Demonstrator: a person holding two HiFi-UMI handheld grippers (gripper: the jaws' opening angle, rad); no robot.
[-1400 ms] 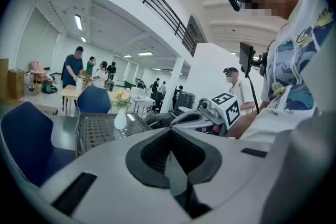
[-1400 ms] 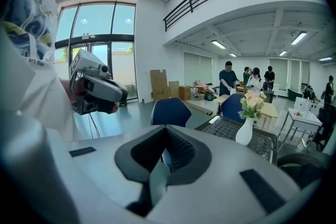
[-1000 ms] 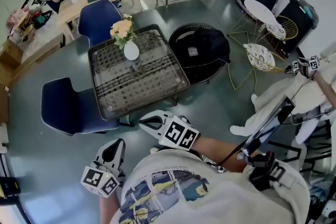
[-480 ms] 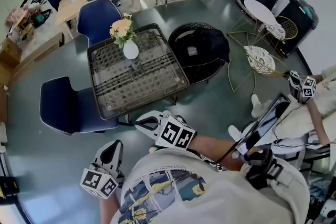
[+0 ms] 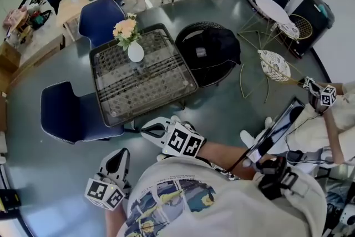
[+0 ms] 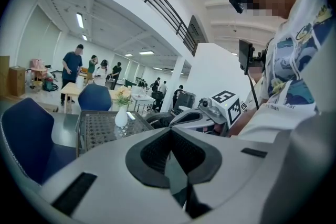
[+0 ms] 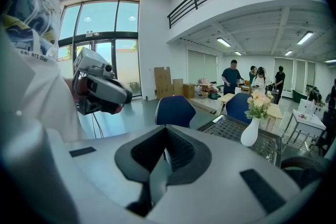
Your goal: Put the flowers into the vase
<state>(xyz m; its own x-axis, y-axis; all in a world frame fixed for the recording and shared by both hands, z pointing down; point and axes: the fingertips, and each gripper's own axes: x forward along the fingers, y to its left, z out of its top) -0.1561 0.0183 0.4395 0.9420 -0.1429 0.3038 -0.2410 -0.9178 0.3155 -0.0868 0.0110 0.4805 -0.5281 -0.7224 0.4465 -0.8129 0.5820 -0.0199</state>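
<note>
Staying put, flowers (image 5: 125,28) sit in vase (image 5: 135,52).

The head camera sits high above the person's shirt and looks steeply down, with the left gripper (image 5: 118,155) and right gripper (image 5: 151,130) close under it and the glass table (image 5: 145,86) well beyond them. Each gripper's camera rides low, right behind its own jaws, and faces nearly level across the room toward the table's near edge. The left gripper view catches the right gripper at its right side, and the right gripper view catches the left gripper at its left. All three views share the tabletop, the white vase (image 5: 135,53) near its far edge, and the blue chairs (image 5: 72,114).
</note>
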